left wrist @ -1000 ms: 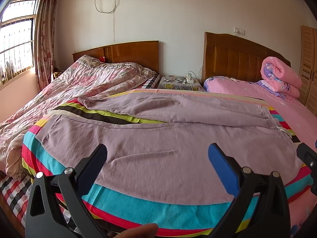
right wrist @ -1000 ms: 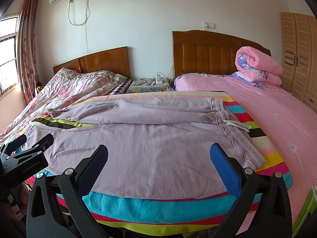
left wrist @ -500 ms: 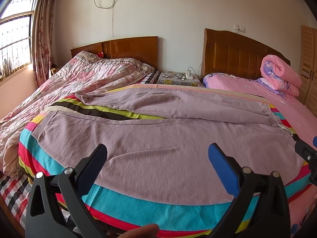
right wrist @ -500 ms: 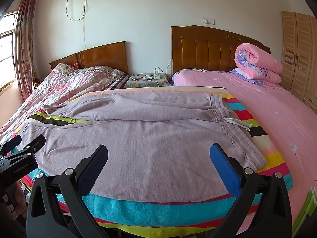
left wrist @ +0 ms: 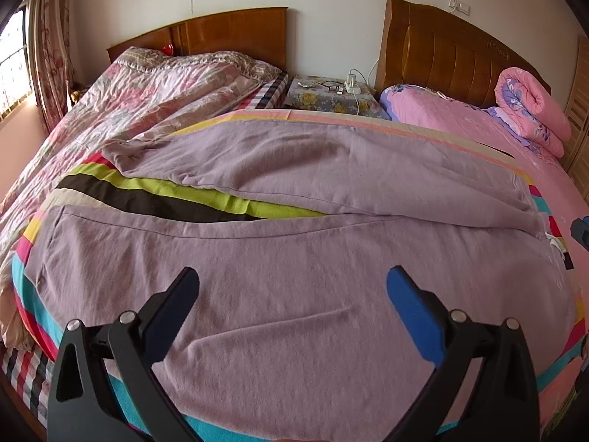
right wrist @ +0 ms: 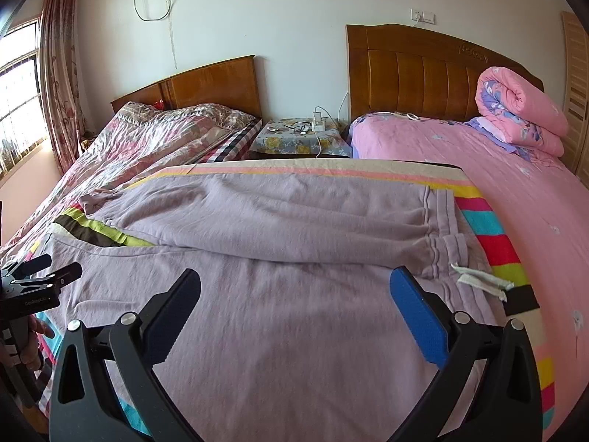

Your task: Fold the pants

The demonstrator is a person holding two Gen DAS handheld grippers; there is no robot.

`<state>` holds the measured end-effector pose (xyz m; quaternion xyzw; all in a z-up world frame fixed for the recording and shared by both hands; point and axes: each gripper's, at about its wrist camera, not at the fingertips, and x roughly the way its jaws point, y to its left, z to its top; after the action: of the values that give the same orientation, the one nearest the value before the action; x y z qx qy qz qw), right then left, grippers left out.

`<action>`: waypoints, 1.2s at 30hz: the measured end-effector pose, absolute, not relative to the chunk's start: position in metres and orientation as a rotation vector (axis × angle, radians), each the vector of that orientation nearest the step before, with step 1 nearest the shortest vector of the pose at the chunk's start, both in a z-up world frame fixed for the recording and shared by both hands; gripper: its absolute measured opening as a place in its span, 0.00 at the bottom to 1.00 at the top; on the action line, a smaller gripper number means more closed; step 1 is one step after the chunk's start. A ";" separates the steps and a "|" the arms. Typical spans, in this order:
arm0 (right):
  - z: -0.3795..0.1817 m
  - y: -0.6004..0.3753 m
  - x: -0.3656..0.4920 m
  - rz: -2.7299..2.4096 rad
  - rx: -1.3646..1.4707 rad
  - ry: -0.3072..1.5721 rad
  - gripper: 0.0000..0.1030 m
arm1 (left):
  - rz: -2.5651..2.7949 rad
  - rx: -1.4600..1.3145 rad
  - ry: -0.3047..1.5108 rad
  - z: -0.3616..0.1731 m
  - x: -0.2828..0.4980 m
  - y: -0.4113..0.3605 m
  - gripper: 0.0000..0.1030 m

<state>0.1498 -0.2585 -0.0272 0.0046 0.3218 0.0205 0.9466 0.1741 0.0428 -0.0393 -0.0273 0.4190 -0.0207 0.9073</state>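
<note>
A bedroom with two beds side by side, each with a wooden headboard (right wrist: 430, 73), and between them at 12 o'clock a nightstand (right wrist: 298, 140) under a floral cloth; small items and a white charger on top are too small to make out. On the left a floral quilt (left wrist: 147, 95) lies rumpled, its near end cut off by the frame. On the right, a rolled pink duvet (right wrist: 522, 114) sits at 2 o'clock on the pink sheet (right wrist: 533, 213). Across the foot lies a striped blanket (left wrist: 154, 199), and on it the lilac pants (left wrist: 294, 265), spread flat, legs running toward 9 o'clock, waistband and white drawstring (right wrist: 478, 280) at 3 o'clock. The far leg's cuff at 10 o'clock is bunched, hard to read. The left gripper (left wrist: 292, 287) hangs above the near leg, fingers spread wide, holding nothing. The right gripper (right wrist: 294, 287) too, fingers apart and empty, above the seat of the pants. In the right view, the left gripper shows at 9 o'clock, partly cut off, with fingers of a hand (right wrist: 35, 335) below it.
</note>
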 end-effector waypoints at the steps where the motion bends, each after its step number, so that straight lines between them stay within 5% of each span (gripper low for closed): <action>1: -0.027 -0.266 0.176 0.074 -0.004 0.667 0.96 | -0.069 -0.118 0.894 -0.041 0.191 0.049 0.99; 10: -0.091 -0.275 0.405 0.363 -0.242 0.924 0.96 | -0.147 -0.467 1.024 -0.066 0.362 0.052 0.99; 18: -0.139 -0.254 0.483 0.572 -0.293 1.017 0.71 | -0.247 -0.543 1.189 -0.106 0.466 0.015 0.98; 20: -0.137 -0.249 0.477 0.608 -0.308 1.010 0.56 | -0.252 -0.555 1.207 -0.113 0.476 0.011 0.85; 21: -0.134 -0.246 0.473 0.637 -0.299 1.017 0.31 | -0.246 -0.553 1.220 -0.117 0.479 0.009 0.63; 24: -0.126 -0.225 0.440 0.572 -0.465 0.941 0.16 | -0.239 -0.565 1.210 -0.120 0.478 0.012 0.57; 31: -0.057 -0.181 0.278 0.430 -0.601 0.599 0.12 | -0.289 -0.681 1.078 -0.086 0.416 0.044 0.61; 36: -0.085 -0.154 0.148 0.366 -0.607 0.566 0.12 | -0.310 -0.649 0.952 -0.060 0.322 0.068 0.69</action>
<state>0.1479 -0.1544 -0.0852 -0.2931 0.2735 0.1769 0.8989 0.3217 0.0680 -0.0597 -0.3055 0.4483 -0.1460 0.8273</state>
